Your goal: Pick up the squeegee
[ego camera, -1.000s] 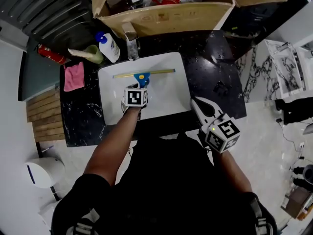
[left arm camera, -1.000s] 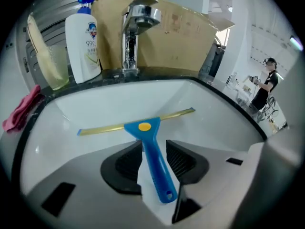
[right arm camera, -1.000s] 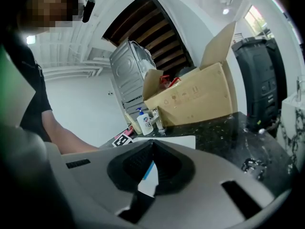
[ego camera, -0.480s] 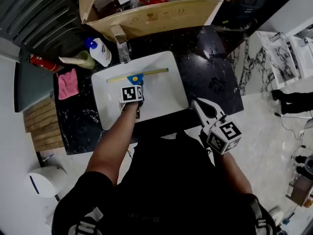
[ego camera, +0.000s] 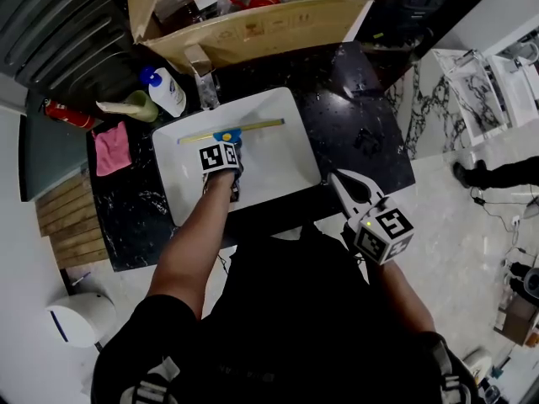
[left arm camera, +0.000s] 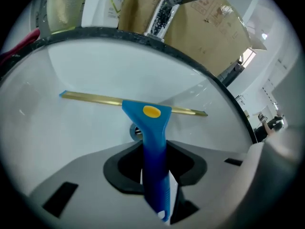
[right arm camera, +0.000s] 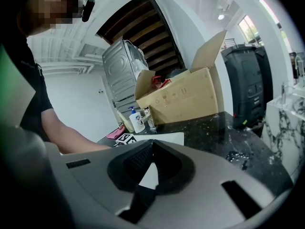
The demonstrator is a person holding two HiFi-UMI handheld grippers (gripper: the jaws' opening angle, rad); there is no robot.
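Observation:
The squeegee (ego camera: 253, 127) lies in the white sink (ego camera: 282, 171), its brass-coloured blade (left arm camera: 93, 98) across the basin and its blue handle (left arm camera: 156, 171) pointing toward me. My left gripper (ego camera: 227, 144) reaches steeply down over that handle. In the left gripper view the handle runs between the jaws of the left gripper (left arm camera: 155, 149), which are closing; thin gaps still show on both sides of it. My right gripper (ego camera: 336, 176) hovers off the counter's front right corner, and its jaws (right arm camera: 151, 143) are shut with nothing held.
A faucet (ego camera: 202, 76) stands behind the sink, with a soap bottle (ego camera: 167, 91), a pink cloth (ego camera: 111, 148) and a red item (ego camera: 66, 112) to its left. A large open cardboard box (ego camera: 253, 23) sits behind on the black counter (ego camera: 354, 116). The drain (left arm camera: 136, 133) lies under the handle.
My left gripper has sunk and slid forward along the handle toward the squeegee's head. The right gripper has stayed where it was.

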